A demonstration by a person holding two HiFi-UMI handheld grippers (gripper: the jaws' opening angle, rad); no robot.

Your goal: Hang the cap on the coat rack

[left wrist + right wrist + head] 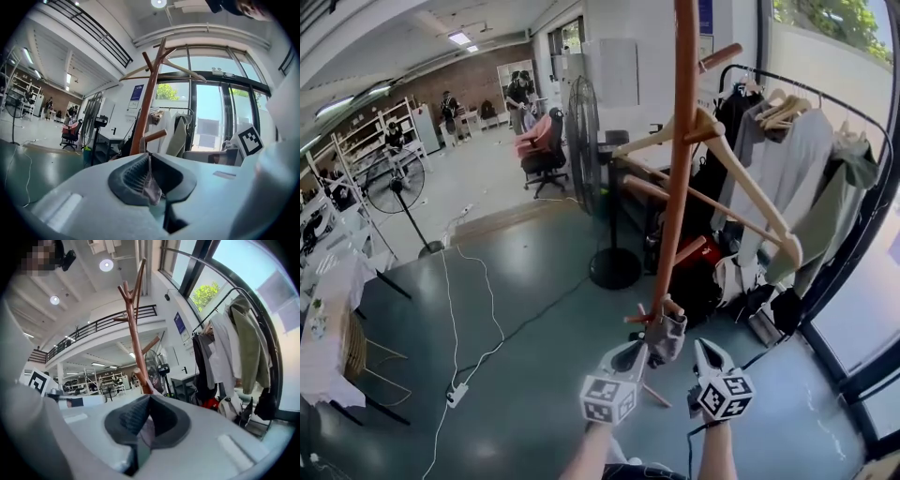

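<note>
left gripper (632, 354) and right gripper (703, 352) are pinching thin edges of the grey fabric cap (667, 336), risking slippage at the reddish wooden coat rack (680, 169)

Blk pedestal fan (584, 141), red office chair (542, 142), clothes rail (797, 82) w/ garments (792, 178), white cable (450, 281)

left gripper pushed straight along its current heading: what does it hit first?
Likely the coat rack, at its short lower peg, just beyond the jaws shut on the cap. Depth unclear.
</note>
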